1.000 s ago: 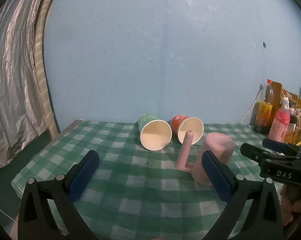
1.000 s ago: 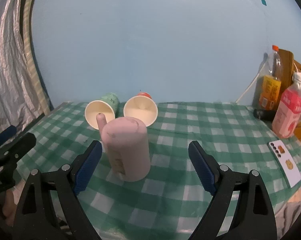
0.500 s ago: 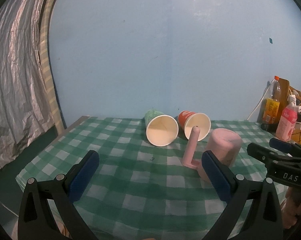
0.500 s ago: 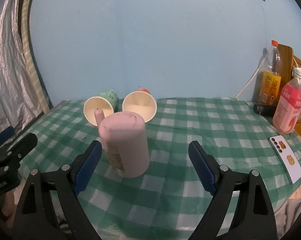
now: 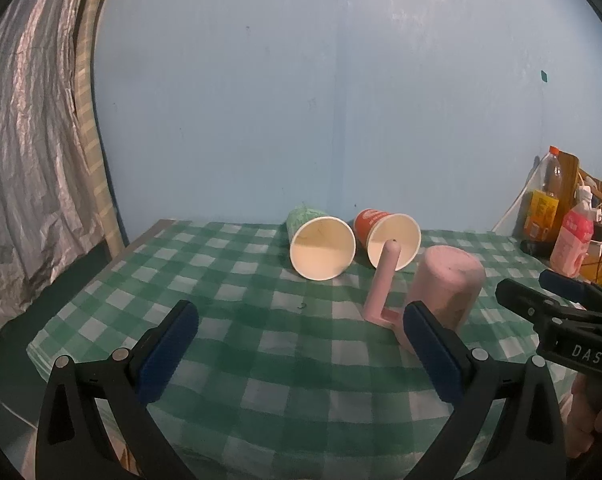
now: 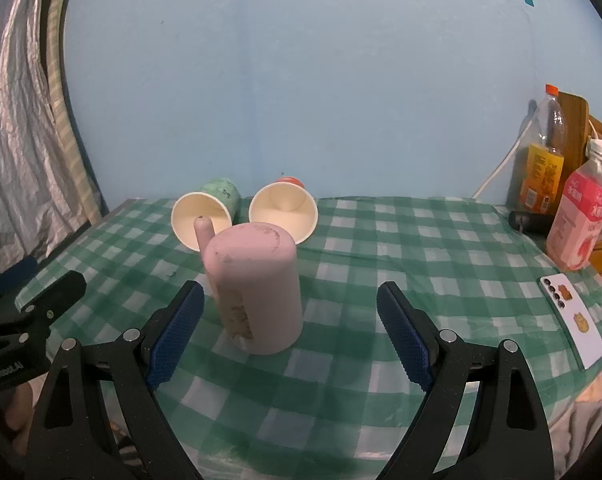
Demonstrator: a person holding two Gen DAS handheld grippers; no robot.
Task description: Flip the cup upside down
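Pale pink cup (image 6: 257,292) with a pink handle (image 5: 383,286); green-and-white checked cloth on the counter (image 6: 421,248); green patterned paper cup (image 5: 321,246) and orange-red paper cup (image 5: 389,236), both cream inside; black tongs with blue pads (image 6: 173,330); light blue wall (image 5: 341,100); silver-grey curtain (image 5: 25,160).

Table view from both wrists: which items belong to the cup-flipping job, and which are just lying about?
Job:
- pink plastic mug with handle, standing mouth-down
- green paper cup, on its side
- red paper cup, on its side
- left gripper, right gripper, both open

Lying about:
- orange drink bottle
- pink drink bottle
- white phone
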